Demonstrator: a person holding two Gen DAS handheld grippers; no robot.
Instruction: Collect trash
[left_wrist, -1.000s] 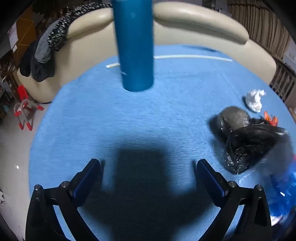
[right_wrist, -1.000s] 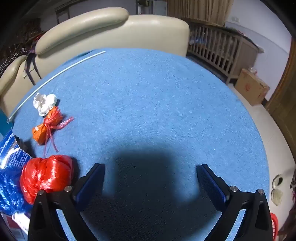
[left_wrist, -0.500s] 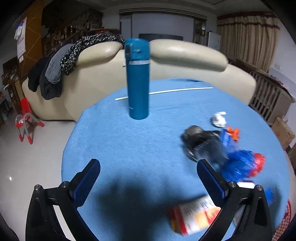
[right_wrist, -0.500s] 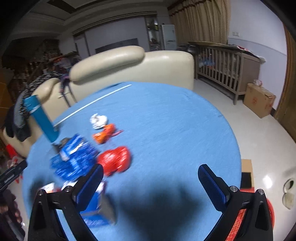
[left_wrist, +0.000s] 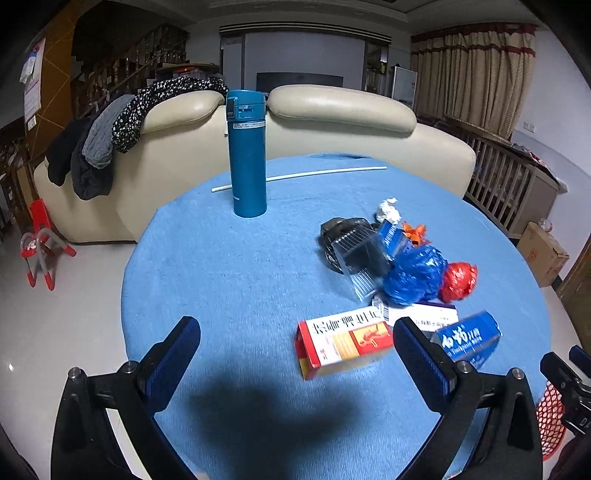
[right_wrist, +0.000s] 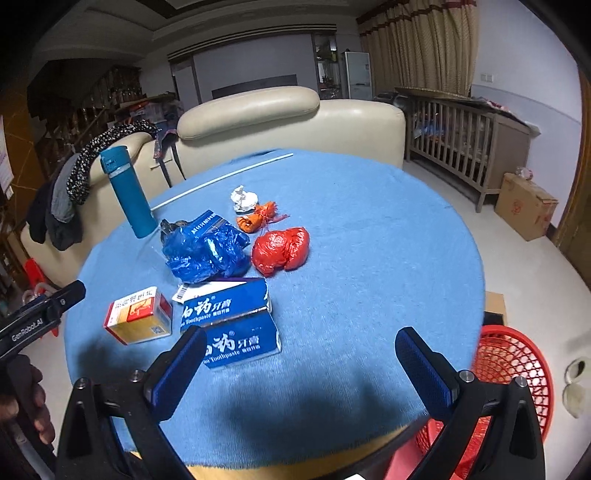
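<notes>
So I'm looking down on the round table (right_wrist: 369, 240) under its blue cloth, and beside its near-right edge, on the floor, sits the red mesh basket (right_wrist: 517, 369) — I take that as where the trash goes, low and within my right reach. The teal flask (left_wrist: 246, 155) stands upright at the far side near the sofa, apart from the litter, so I'd judge it isn't rubbish.

The trash is bunched together at mid-table: the crumpled blue plastic bag (right_wrist: 203, 251), touching the red plastic bag (right_wrist: 280, 249), with a black bag (left_wrist: 343, 236) behind and a small orange knotted bag (right_wrist: 255, 219) and a white paper wad (right_wrist: 243, 197) farther back. Nearer me lie two blue toothpaste boxes (right_wrist: 236, 321) — "Toothpaste" is legible under large Chinese characters — and a red-and-yellow medicine box (right_wrist: 138, 319) with Chinese print I can't read.

My left gripper (left_wrist: 295, 365) hangs spread wide and empty over the near cloth, the medicine box just inside its right finger. My right gripper (right_wrist: 299, 373) is likewise spread, grasping nothing, its left finger over the nearest toothpaste box. "GenRobot.AI" reads along the left tool's side.
</notes>
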